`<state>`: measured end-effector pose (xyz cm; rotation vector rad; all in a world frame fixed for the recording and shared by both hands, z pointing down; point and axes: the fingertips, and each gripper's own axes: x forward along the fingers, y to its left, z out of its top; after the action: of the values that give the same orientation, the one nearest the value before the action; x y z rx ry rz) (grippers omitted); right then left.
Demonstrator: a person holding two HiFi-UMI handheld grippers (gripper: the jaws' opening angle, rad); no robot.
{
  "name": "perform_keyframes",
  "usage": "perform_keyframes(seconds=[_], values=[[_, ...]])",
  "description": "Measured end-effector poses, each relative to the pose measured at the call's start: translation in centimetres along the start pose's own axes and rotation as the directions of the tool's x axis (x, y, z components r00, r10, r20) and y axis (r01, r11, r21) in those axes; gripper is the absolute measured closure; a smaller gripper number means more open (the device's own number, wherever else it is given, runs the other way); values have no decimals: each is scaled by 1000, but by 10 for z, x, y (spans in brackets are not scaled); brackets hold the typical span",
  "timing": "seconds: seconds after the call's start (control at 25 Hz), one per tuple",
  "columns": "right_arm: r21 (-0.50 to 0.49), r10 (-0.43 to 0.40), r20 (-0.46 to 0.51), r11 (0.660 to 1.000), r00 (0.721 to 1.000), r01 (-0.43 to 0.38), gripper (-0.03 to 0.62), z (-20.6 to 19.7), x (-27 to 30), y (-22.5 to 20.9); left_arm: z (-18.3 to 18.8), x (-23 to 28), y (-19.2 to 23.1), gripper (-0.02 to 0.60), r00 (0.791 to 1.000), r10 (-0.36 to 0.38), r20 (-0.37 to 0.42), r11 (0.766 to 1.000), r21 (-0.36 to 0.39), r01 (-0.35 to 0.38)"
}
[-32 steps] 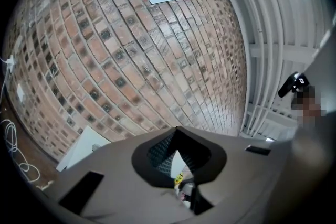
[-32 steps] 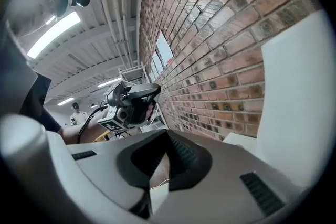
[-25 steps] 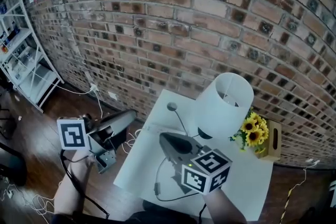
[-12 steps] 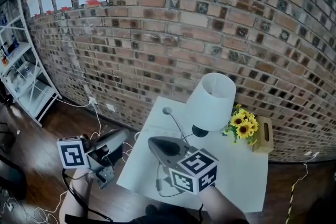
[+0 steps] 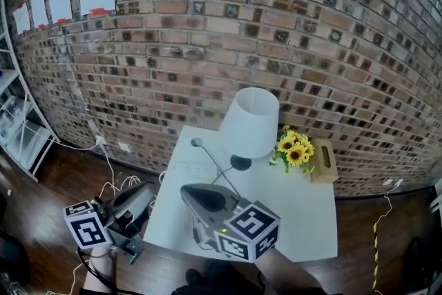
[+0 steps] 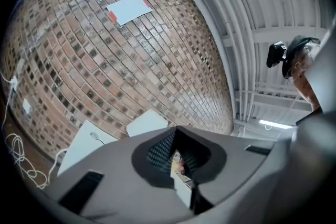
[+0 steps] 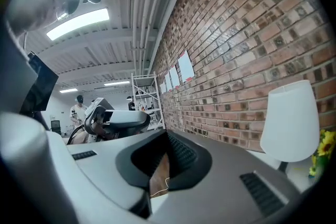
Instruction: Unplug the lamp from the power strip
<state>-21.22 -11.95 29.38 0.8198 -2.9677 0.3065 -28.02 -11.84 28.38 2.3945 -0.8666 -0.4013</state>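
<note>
Approach stage. Left claw (image 5: 140, 194) and right claw (image 5: 191, 192) were clenched empty, lamp (image 5: 250, 122) ahead; next move likely required opening onto its plug.

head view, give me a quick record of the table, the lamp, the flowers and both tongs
table: white, by the brick wall
lamp: white shade, upright, at table's back
sunflowers: right of lamp, beside a wooden box
left tongs: shut, empty, off the table's left edge
right tongs: shut, empty, over the table's near side
</note>
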Motion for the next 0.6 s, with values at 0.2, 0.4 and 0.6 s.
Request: perform_keyframes(seconds=[0.2, 0.4, 0.6], values=[[-13, -88, -13, 996, 996, 88, 591, -4, -36, -9, -18, 20, -5, 561, 998, -49, -28, 998, -28, 48], [13, -196, 14, 981, 981, 195, 591, -3, -79, -31, -33, 57, -26, 561, 990, -114, -81, 993, -14, 113], [46, -280, 29, 959, 959, 279, 591, -4, -133, -55, -29, 99, -67, 562, 972, -230, 57, 935, -265, 237]])
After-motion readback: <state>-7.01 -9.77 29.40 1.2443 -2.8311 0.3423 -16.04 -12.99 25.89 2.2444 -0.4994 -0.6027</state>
